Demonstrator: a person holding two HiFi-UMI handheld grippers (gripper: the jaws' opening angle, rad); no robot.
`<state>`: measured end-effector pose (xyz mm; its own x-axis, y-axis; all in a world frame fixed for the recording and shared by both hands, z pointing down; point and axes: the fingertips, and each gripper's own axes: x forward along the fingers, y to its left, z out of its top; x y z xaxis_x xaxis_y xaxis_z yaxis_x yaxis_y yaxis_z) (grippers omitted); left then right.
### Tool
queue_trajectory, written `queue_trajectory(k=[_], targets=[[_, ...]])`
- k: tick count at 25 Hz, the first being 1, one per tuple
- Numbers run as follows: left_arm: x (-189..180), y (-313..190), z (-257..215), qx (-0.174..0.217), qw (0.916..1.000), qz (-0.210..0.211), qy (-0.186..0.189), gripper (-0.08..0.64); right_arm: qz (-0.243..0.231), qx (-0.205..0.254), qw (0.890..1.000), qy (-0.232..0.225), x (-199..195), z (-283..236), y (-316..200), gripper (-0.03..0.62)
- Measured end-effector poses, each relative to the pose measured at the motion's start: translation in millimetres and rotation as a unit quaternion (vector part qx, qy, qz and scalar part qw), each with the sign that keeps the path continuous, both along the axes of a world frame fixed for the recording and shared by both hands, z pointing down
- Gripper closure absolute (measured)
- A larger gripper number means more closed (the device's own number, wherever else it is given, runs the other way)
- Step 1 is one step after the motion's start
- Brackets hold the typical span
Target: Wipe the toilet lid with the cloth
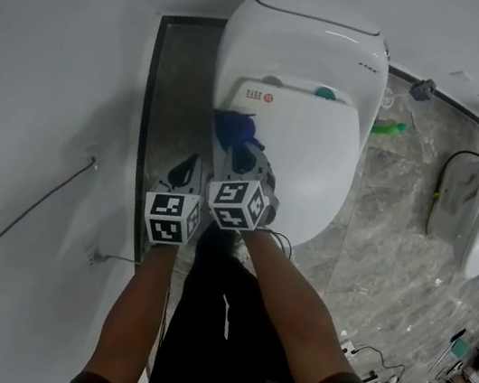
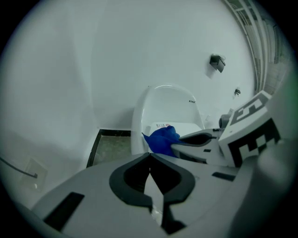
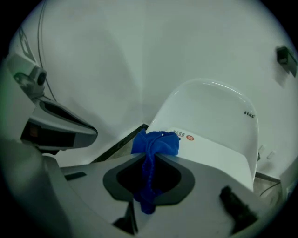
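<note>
Right claw point(image 3: 155, 156) pinches the blue cloth point(image 3: 156, 142) at the toilet lid point(image 3: 212, 151) edge; left claw point(image 2: 150, 154) closed, empty.

Even, cool, diffuse light; only faint shadows; the white toilet lid point(image 1: 304, 165) is bright without harsh glare; both gripper views bulge fisheye-wise, with dark vignetted corners; nearest foreground soft.

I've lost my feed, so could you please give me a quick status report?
Right gripper shut on blue cloth, at left edge of toilet lid. Left gripper shut, empty, alongside. Nothing blocking lid.
</note>
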<state>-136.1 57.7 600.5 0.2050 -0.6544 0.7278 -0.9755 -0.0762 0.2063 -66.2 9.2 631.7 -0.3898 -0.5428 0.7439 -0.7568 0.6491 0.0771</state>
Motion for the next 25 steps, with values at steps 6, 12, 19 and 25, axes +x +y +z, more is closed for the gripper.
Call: queue_trajectory(k=[6,12,19,25], targets=[[7.7,7.1,9.7,-0.012,0.9999,-0.008,0.005,0.549,0.002,0.016,0.999,0.033,22.2,6.3,-9.2,0.538],[32.3,-2.0,7.8,-0.007,0.9999,0.015,0.005,0.549,0.071,0.013,0.997,0.027,74.5,3.4,-20.8,0.538],[63.3,-8.3,5.5,-0.003,0.9988,0.049,0.007,0.549,0.149,0.023,0.988,0.028,153.8,1.9,-22.9,0.538],[86.2,-8.3,4.9,0.002,0.9972,0.074,0.009,0.549,0.197,0.019,0.98,0.022,218.2,5.3,-15.7,0.538]])
